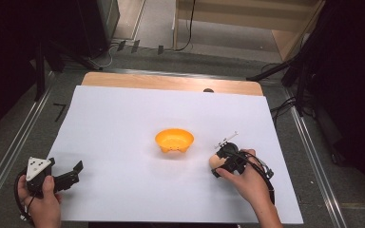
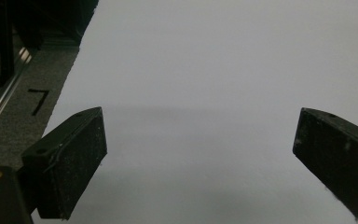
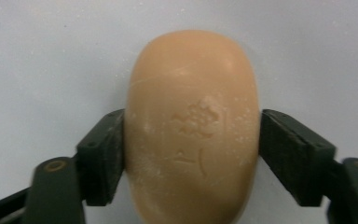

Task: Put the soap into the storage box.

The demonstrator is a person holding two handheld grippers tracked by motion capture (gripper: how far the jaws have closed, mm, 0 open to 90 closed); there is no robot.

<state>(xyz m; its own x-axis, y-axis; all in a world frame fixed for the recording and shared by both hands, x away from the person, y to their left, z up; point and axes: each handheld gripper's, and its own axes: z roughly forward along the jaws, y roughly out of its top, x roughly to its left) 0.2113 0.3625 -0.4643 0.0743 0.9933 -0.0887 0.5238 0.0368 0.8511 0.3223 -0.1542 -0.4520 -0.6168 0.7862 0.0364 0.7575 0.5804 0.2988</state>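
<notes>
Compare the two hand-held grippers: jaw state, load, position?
The left hand-held gripper has its jaws wide apart with nothing between them; the right hand-held gripper is clamped on the soap bar. Left sits at the white sheet's near-left corner; right is near the orange bowl. Both have black jaws.

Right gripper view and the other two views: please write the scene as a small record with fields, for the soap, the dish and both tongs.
held thing: peach soap bar, oval, with a stamped mark on its top face
right tongs: shut on the soap bar, one jaw on each long side
left tongs: open, nothing between the jaws, over the white sheet
orange dish: near the middle of the sheet, nothing in it
soap to dish: apart; soap lies to the dish's right, nearer the person
surface: white sheet over a wooden table
</notes>
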